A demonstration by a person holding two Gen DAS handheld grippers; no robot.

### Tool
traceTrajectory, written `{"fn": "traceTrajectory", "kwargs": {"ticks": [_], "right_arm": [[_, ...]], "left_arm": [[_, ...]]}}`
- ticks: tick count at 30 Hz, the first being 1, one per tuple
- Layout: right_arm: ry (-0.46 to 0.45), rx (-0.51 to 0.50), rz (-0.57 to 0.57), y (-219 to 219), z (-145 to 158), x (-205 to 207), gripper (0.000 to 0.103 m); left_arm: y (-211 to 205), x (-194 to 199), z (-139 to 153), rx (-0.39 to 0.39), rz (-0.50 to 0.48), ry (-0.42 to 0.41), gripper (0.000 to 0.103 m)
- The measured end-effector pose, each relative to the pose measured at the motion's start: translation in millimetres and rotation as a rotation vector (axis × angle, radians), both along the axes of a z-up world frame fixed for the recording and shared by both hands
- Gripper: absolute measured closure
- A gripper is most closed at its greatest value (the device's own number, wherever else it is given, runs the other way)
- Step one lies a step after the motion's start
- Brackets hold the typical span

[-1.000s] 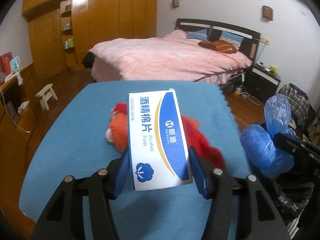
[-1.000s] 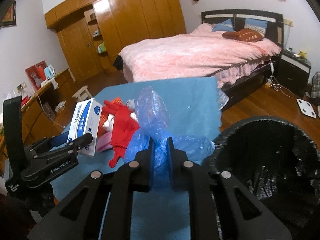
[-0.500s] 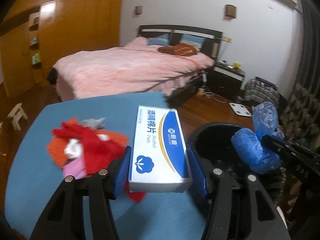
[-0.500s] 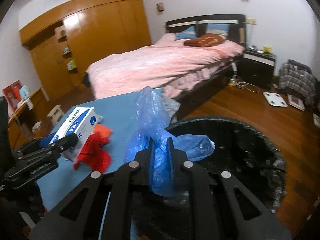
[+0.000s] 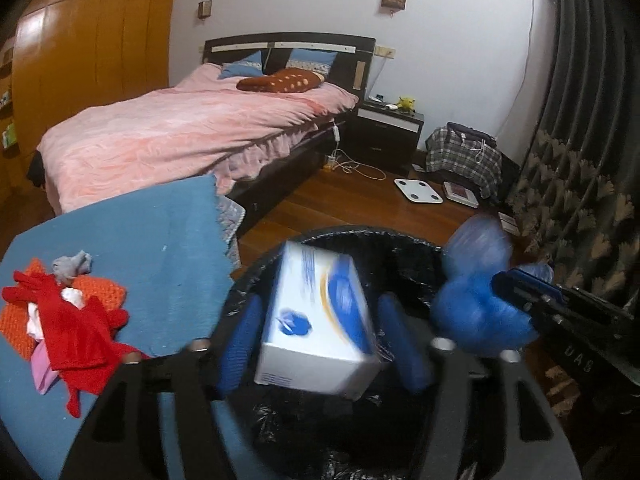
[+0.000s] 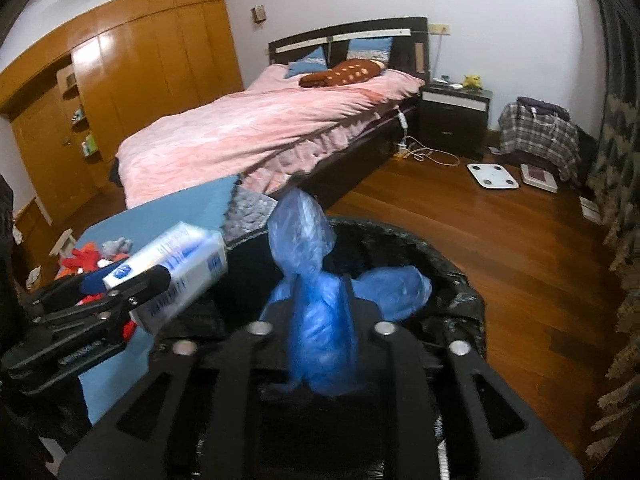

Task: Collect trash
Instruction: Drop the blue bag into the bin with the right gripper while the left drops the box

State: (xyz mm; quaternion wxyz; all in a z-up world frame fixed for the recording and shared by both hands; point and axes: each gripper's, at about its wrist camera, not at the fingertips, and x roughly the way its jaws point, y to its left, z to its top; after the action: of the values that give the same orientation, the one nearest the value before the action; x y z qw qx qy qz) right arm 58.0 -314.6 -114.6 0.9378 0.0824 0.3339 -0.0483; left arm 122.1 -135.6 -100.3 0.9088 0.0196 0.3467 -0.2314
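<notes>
While crinkly, glossy cardboard box (image 5: 316, 320), filmy bag (image 6: 320, 300)

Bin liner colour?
Black. The bin liner shows best in the right wrist view, crinkled over the rim under the blue plastic bag.

A pink-quilted bed with dark headboard (image 5: 192, 128) stands against the white wall (image 5: 460, 40); orange wooden wardrobe (image 6: 160, 80) left, glossy wooden floor (image 6: 520, 248).

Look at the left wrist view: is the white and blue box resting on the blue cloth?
No, the white and blue box hangs over the black-lined bin, off the blue cloth.
</notes>
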Motion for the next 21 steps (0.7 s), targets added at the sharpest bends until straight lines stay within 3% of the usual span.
{"fn": "traceTrajectory", "kwargs": {"ticks": [4,9,21], "right_arm": [[-0.011,-0.005,-0.017,-2.7,-2.8,-1.3,0.045],[-0.033,-0.019,-0.024,7.1,0.7,-3.5,0.010],[-0.048,-0.005,0.113,77.7,6.1,28.0,0.008]], "left_arm": [[6.5,1.0,2.9,0.000,0.013,-0.017,0.022],[28.7,-1.4,4.6,0.006,0.079,-0.032,0.014],[141.5,-9.7,6.4,0.063,0.322,-0.081,0.009]]}}
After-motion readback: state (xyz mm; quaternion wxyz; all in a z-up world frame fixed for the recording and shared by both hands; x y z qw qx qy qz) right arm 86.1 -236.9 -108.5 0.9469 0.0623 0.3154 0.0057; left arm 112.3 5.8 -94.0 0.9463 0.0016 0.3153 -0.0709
